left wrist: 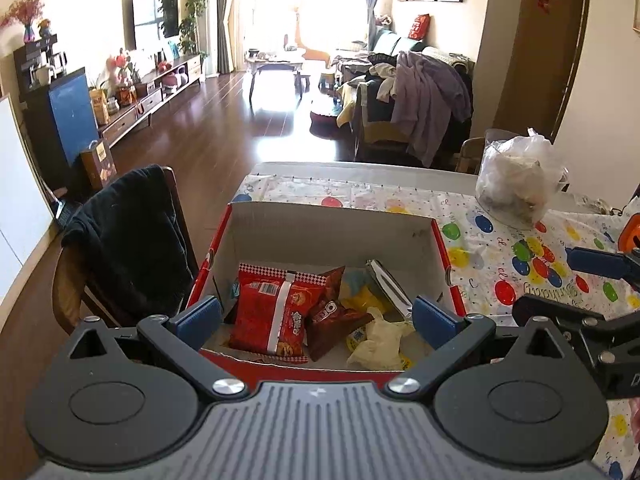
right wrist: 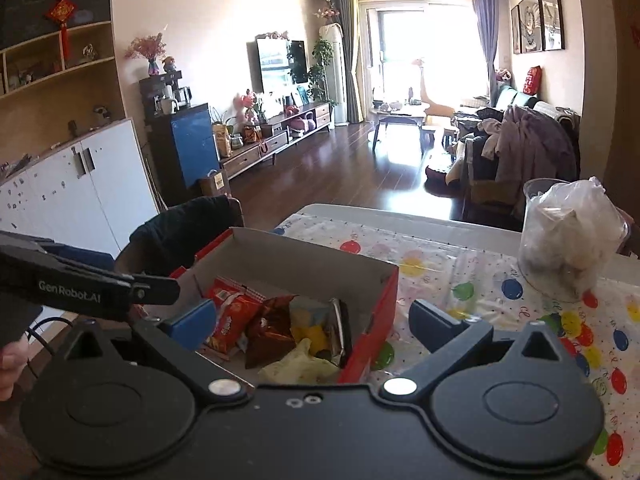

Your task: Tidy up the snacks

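We've got both grippers over the near edge of the red cardboard box (left wrist: 446, 258), which sits on the table w/ a balloon-print cloth (left wrist: 520, 248). Our left gripper (left wrist: 316, 322) has its blue pads spread wide, nothing between them, hanging above the snacks in the box. Our right gripper (right wrist: 312, 322) is also spread wide and empty; its left pad is over the box interior, its right pad over the cloth just outside the box's right wall. Inside the box: a red snack bag (left wrist: 276, 308) at left, a dark brown Oreo pack (left wrist: 332, 314) touching it on the right, yellow wrappers (left wrist: 376, 330) in front-right, and a silver foil pack (left wrist: 386, 284) leaning along the right wall. A clear plastic bag (left wrist: 516, 180) w/ pale contents stands at the table's far right, well apart from the box. A chair w/ a black garment (left wrist: 124, 240) is beside the table's left edge.
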The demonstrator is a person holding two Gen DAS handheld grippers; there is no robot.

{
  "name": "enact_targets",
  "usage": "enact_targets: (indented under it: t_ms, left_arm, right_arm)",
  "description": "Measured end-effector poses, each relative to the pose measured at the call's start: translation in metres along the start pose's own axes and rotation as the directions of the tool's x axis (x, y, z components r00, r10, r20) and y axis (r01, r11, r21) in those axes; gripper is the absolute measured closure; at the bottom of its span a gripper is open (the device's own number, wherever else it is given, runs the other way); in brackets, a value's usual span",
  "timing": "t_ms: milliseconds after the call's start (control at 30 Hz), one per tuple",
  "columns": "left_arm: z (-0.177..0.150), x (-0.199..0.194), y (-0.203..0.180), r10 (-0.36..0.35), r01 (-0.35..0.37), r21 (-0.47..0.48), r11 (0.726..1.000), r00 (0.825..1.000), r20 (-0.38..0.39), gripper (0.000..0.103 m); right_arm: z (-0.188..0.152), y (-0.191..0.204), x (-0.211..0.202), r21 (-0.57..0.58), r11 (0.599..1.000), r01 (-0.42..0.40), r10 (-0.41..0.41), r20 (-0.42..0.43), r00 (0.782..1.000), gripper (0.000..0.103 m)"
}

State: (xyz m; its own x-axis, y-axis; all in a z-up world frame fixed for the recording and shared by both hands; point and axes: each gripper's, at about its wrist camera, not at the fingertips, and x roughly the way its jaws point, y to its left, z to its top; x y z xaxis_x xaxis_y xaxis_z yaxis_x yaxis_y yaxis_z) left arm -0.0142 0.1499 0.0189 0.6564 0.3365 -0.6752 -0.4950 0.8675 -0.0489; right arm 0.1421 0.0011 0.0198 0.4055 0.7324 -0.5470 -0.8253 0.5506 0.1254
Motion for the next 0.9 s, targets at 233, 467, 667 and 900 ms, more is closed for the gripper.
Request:
enact_targets:
  t_ms: [233,467,667,900]
  left_arm:
    - [-0.003,-0.007,-0.005,-0.002,0.001,0.029,1.000,0.999,0.034,0.000]
    - [-0.003,-0.011,-0.005,-0.017,0.016,0.019,1.000,0.998,0.058,0.000]
    - [-0.003,-0.012,-0.004,-0.013,0.012,0.017,1.000,0.998,0.060,0.000]
    - [-0.003,-0.011,-0.003,-0.021,0.020,0.012,1.000,0.999,0.043,0.000]
  right_arm:
    - [0.001,-0.007,-0.001,0.063,0.998,-0.005,0.004,0.014,1.000,0.000]
    - [0.000,-0.010,0.001,0.092,0.995,-0.023,0.022,0.006,1.000,0.000]
    - [0.000,-0.006,0.001,0.084,0.996,-0.030,0.030,0.004,1.000,0.000]
    - [-0.001,-0.003,0.002,0.087,0.996,-0.027,0.027,-0.004,1.000,0.000]
